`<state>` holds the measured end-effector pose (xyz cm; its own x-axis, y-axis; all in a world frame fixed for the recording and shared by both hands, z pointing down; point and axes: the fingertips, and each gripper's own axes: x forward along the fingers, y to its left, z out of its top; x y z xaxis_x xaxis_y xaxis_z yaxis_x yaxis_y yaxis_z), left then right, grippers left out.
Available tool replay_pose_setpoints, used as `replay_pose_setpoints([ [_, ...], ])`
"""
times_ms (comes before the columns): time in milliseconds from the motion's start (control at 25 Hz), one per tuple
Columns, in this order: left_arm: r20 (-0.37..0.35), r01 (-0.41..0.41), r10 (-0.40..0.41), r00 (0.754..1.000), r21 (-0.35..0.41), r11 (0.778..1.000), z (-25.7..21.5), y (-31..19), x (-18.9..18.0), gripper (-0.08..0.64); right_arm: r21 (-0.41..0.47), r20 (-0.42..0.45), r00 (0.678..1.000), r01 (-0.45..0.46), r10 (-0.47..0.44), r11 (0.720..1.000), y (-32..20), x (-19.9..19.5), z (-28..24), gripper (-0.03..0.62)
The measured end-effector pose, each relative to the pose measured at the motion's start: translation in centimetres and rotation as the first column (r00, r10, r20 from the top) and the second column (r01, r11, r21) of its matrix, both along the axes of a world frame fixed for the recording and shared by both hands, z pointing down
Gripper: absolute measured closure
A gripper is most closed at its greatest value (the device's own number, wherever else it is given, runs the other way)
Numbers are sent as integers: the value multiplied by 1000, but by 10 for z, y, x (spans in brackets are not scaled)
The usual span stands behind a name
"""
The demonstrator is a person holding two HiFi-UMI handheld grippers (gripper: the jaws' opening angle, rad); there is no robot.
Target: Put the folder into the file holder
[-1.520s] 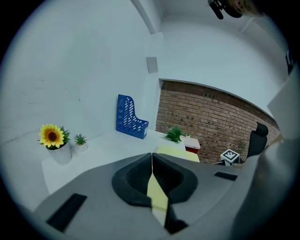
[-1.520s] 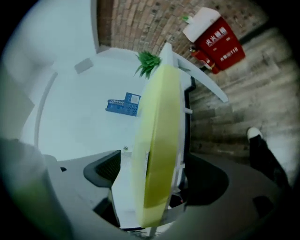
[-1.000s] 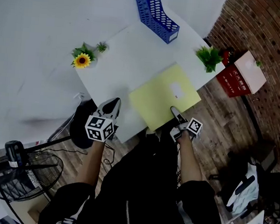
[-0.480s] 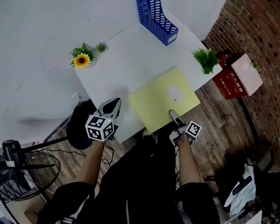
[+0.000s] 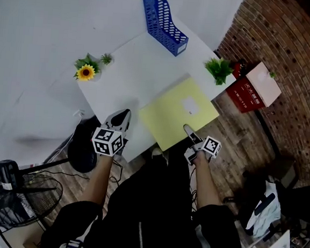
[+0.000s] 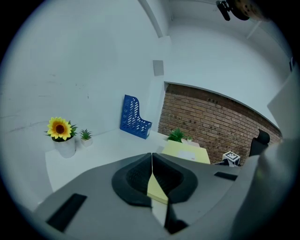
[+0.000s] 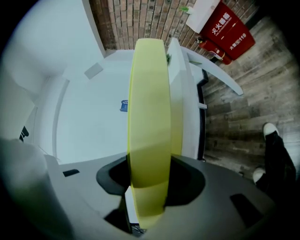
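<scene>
Two grippers, one folder, one holder.

Head view: yellow folder [image 5: 174, 114] flat on table [image 5: 133, 65], near edge at or just past table rim, probably to give grabbable lip. Right gripper [image 5: 189, 133] on that edge. Left gripper [image 5: 122, 118] over table beside folder, not touching. Blue holder [image 5: 162, 23] upright at far edge, well apart.

Left gripper view: jaws pressed together, nothing between; likely in reserve.

Right gripper view: jaws just closing, pads clamped on folder edge, sheet edge-on between them.

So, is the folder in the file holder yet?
Out: the yellow folder lies at the table's near edge, apart from the blue file holder at the far edge.
</scene>
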<state>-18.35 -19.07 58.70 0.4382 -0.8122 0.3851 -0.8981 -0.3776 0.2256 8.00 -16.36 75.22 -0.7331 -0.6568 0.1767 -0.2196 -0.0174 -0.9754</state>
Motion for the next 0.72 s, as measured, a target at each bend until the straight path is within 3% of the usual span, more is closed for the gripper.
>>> replay_pose_setpoints([
  [280, -9, -19, 19, 1000, 34, 999, -13, -14, 2, 535, 95, -87, 996, 20, -12, 995, -17, 11, -37, 410],
  [480, -17, -33, 34, 999, 63, 997, -24, -24, 4, 535, 98, -246, 969, 31, -6, 995, -26, 23, -59, 410],
  [640, -23, -39, 41, 999, 82, 996, -31, -29, 5, 535, 173, -220, 975, 54, -15, 983, -34, 12, -92, 411],
  [720, -26, -39, 41, 999, 89, 995, -34, -32, 4, 535, 162, -302, 953, 65, -13, 985, -36, 18, -94, 411],
])
